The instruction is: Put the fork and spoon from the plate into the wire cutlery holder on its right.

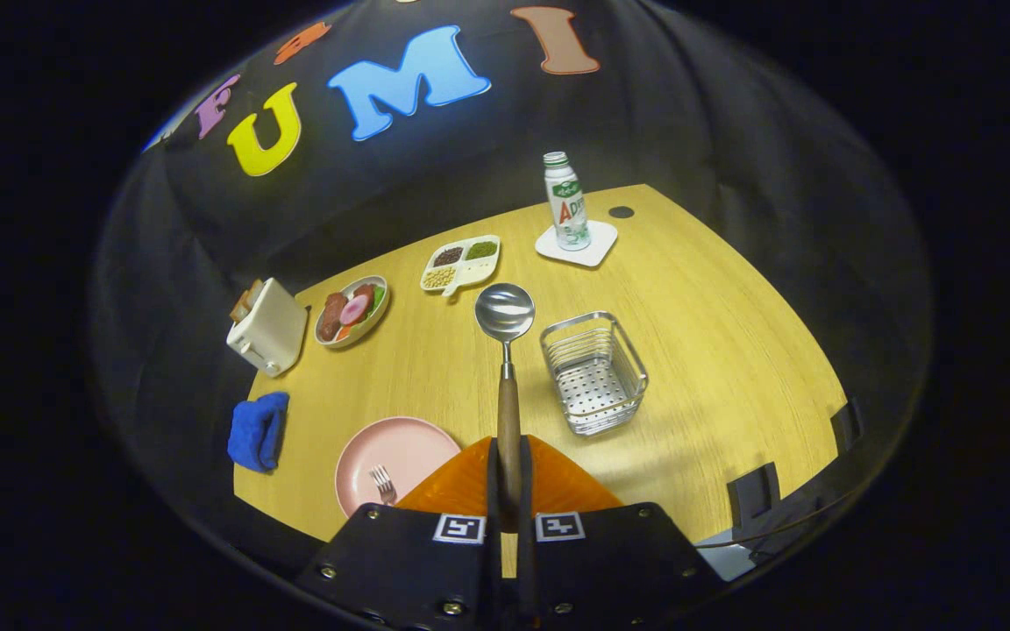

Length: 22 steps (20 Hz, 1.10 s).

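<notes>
Wood-grain table [715,368] under dark cloth walls, with the working things grouped close in front of me. I have my gripper [509,478] closed tight on the wooden handle of the spoon [505,350], both fingers pressing it, so the spoon runs straight out toward twelve o'clock with its bowl lifted above the tabletop. I hold it low on the handle so the long end can tip down into the holder. The wire cutlery holder [594,372] stands just at two o'clock from the fingers, open mouth facing up and empty as far as I can see. The pink plate [395,460] sits at nine o'clock beside the fingers, and the fork [382,484] lies on it, tines showing, waiting its turn. Further out, at ten to eleven o'clock, are a toaster [268,337], a bowl of food [352,310] and a divided dish [461,261]; a bottle [566,202] stands on a coaster [577,245] at one o'clock, a blue cloth [258,431] at nine. Next, I judge, I must swing right and turn the spoon upright.
</notes>
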Available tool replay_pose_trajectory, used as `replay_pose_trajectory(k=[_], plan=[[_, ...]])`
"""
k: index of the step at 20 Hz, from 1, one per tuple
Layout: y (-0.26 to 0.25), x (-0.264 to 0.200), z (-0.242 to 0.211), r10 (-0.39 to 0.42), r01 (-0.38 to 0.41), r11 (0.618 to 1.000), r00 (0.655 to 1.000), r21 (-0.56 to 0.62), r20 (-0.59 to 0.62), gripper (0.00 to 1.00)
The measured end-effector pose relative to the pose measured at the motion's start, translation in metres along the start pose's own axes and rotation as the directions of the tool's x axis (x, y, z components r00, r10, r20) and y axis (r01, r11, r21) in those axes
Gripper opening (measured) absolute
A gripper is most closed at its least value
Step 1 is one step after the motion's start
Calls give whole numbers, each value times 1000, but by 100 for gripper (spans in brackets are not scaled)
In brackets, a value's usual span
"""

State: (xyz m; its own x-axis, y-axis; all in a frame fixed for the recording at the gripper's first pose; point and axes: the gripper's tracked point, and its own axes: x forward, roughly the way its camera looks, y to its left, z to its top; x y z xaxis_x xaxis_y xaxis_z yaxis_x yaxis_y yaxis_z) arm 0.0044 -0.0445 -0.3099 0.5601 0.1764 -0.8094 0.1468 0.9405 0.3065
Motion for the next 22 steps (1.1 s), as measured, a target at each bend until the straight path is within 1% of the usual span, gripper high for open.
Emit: replay_pose_trajectory(k=[2,7,13,16,20,22], plan=[[-17,0,5,-29,29,999,1000,19,7,7],[-50,4,-1,-89,90,993,996,70,-19,7],[-57,3,-24,-104,106,994,991,27,-89,7],[-56,3,-23,-111,114,993,987,20,-113,7],[-59,4,-13,-153,150,988,981,-31,-119,7],[-56,4,-13,-148,144,989,981,-42,-129,7]])
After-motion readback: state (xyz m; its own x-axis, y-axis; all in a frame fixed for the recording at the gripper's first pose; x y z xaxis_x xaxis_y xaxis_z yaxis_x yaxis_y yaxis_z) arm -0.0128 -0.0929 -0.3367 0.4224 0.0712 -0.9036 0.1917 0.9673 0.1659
